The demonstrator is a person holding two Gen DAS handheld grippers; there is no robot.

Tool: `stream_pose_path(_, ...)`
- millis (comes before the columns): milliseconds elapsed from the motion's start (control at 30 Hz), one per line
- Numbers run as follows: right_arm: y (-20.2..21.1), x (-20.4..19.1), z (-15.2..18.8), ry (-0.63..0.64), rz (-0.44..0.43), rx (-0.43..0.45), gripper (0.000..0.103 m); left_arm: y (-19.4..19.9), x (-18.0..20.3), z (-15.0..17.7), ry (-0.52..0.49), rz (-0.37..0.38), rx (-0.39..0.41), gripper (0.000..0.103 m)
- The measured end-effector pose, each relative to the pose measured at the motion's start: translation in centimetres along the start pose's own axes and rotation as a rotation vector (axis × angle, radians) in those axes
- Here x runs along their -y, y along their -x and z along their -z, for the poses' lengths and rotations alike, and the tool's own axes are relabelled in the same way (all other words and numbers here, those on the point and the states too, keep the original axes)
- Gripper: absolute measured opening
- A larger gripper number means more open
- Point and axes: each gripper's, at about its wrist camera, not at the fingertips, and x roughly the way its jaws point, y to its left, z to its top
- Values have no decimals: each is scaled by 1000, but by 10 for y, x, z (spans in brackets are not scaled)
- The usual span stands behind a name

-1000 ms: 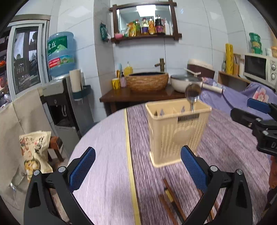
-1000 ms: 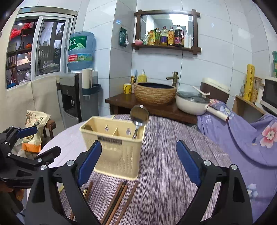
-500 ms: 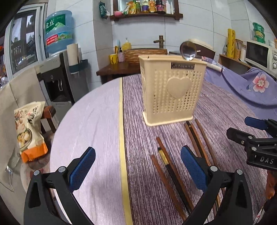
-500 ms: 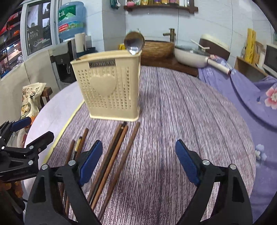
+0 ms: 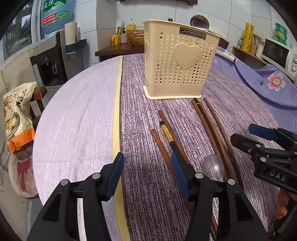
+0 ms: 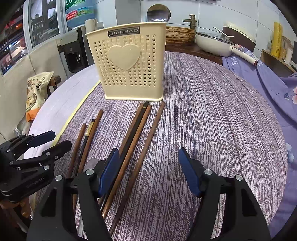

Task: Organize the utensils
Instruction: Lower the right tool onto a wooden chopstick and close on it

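A round table (image 6: 213, 103) under a purple streaked cloth carries the whole job. Toward its far edge stands a cream plastic utensil holder (image 6: 128, 64), upright, its side pierced with small hearts and one large raised heart in the middle. The bowl of a metal spoon (image 6: 158, 12) pokes up above the holder's rim at its right end.

In front of the holder, nearer the edge where the person stands, lie several dark wooden chopsticks (image 6: 137, 133), loose on the cloth and all pointing roughly at the holder. They fall into two bunches: three on the left, one of them black with a gold band, and four on the right, whose far tips nearly reach the holder's base. Between the bunches lies a second spoon (image 5: 213, 167), bowl up, partly hidden behind the grippers.

The left gripper (image 5: 146, 176) hangs low over the left bunch, its jaws closing but not yet on anything; its right blue pad (image 5: 179, 174) sits over those chopsticks, while the other is out over the yellow stripe in the cloth. The right gripper (image 6: 148, 172) is likewise low over the right bunch, jaws closing with a clear gap, and two chopsticks run between its blue pads without being pinched.
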Motion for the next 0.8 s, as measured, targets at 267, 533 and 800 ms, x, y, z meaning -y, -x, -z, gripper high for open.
stream_pose_path(267,-10,10,-1,-45,-5,-49,52,-3,5,0,-11,10,-10,49)
stream_pose_path(533,-25,9,-10,-67,-19,-96,41,-10,8,0,-16,5,-38,42)
stream_pose_path(800,-45,8,-31,-90,21,-107,32,-16,10,-4,-16,2,-53,38)
